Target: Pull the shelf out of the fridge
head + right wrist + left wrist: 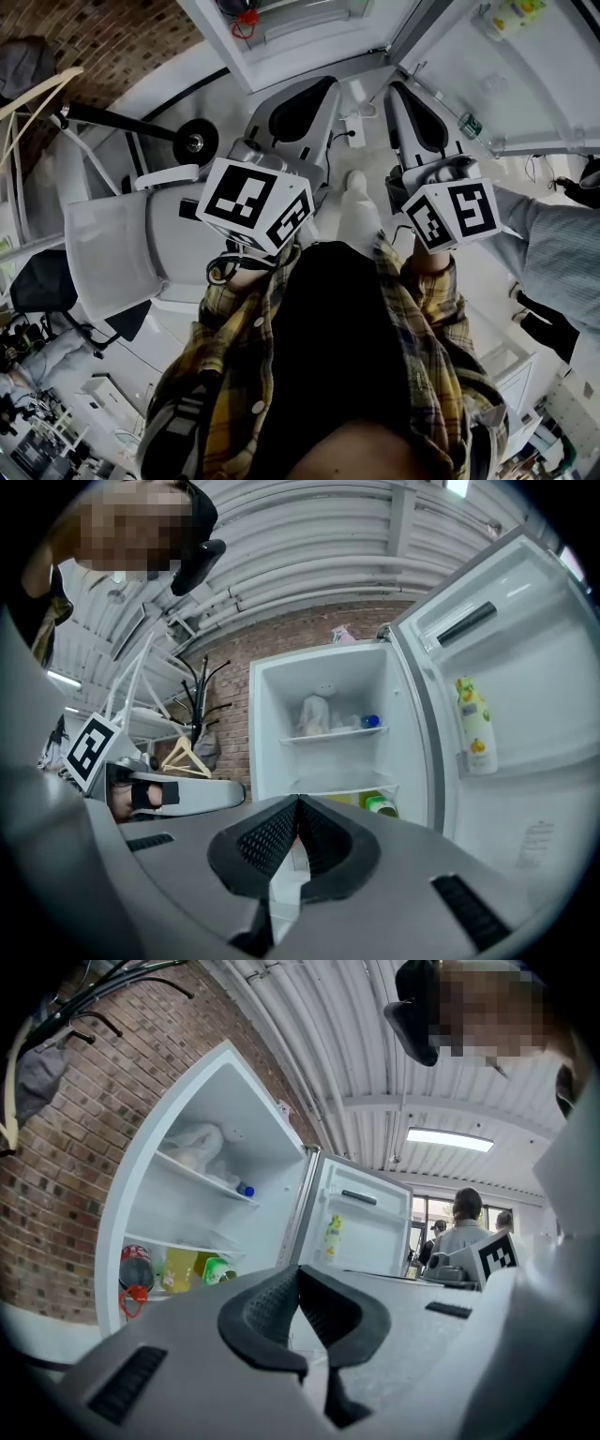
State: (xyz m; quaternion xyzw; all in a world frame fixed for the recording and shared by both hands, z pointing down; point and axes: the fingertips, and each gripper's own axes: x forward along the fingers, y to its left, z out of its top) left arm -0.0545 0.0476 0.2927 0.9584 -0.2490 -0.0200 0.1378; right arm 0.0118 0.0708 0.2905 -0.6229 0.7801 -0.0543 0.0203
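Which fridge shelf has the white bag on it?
The upper shelf: the white bag and a blue-capped bottle sit on it. The lower shelf looks bare; containers stand beneath it.

A converted-industrial office or lab: brick wall, corrugated ceiling, office chair, fridge.

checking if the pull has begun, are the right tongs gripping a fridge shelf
No, the right tongs are shut with nothing between them, and the upper shelf sits in the fridge beyond them.
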